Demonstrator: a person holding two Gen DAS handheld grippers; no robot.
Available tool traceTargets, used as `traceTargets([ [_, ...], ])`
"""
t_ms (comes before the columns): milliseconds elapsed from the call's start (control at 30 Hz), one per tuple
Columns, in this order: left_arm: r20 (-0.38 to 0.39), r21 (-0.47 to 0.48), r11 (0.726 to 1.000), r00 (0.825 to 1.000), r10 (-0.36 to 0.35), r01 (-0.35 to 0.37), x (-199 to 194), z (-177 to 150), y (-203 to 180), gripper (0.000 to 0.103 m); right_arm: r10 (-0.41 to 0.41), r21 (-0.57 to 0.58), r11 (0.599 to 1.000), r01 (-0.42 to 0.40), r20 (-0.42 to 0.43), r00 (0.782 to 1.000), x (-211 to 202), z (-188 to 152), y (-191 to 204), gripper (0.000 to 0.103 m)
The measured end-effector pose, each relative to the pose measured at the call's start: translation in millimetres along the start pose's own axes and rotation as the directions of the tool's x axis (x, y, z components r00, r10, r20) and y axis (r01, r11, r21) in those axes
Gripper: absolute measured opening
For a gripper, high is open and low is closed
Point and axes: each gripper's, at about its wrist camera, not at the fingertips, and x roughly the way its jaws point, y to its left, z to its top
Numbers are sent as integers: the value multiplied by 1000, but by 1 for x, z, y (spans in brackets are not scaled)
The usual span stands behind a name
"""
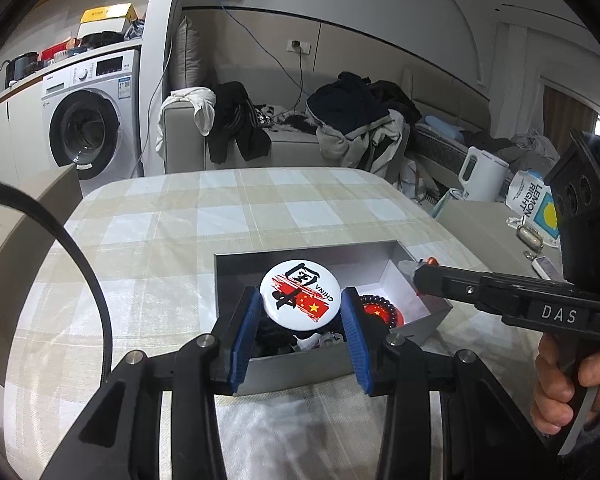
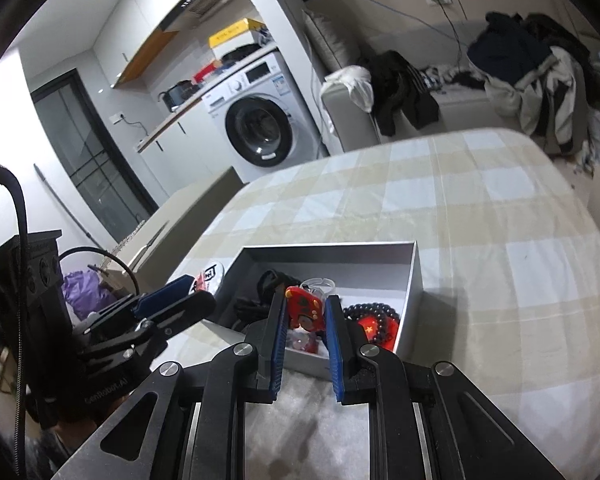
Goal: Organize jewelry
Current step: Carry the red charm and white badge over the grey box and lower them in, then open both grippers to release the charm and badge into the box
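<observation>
A grey open box [image 1: 300, 368] [image 2: 414, 276] sits on the checked tablecloth. My left gripper [image 1: 300, 306] is shut on a round white badge [image 1: 299, 294] with red print and the word CHINA, held just above the box. My right gripper [image 2: 306, 312] is shut on a small red trinket [image 2: 305, 307] over the box's near side. Inside the box lie a dark bead bracelet [image 1: 380, 306] [image 2: 374, 312], black hair ties [image 2: 274, 282] and a clear ring [image 2: 318, 282]. In the left wrist view the right gripper [image 1: 418, 270] reaches in from the right, with a hand [image 1: 568, 384] on its handle.
The table [image 1: 180, 240] [image 2: 500, 240] carries the checked cloth. A white kettle [image 1: 482, 174] and a lemon-print bag [image 1: 534, 204] stand on a side surface to the right. A sofa with clothes [image 1: 352, 120] and a washing machine [image 1: 88, 128] stand beyond the table.
</observation>
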Motion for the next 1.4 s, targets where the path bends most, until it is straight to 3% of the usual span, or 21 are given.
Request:
traceTargets([
  [333,-43,26,999,999,26,-25,16,-2,-3,35,-47,-5,999,47,-27,999,17,6,-6,18],
  [933,-120,20,1000,993,20,-18,18,-6,-8,36,-37,-40,999,33,-115,993,29,0,-10,18],
  [1167,-124,15,1000,992,2,0,21,-5,-8,36,-19,14,1000,21,-133,991,30,6,-23,17],
  [1400,-94,-10,1000,996,14,-15,20,0,-3,36,-42,-6,999,41,-131,991,28,4,-13,20],
])
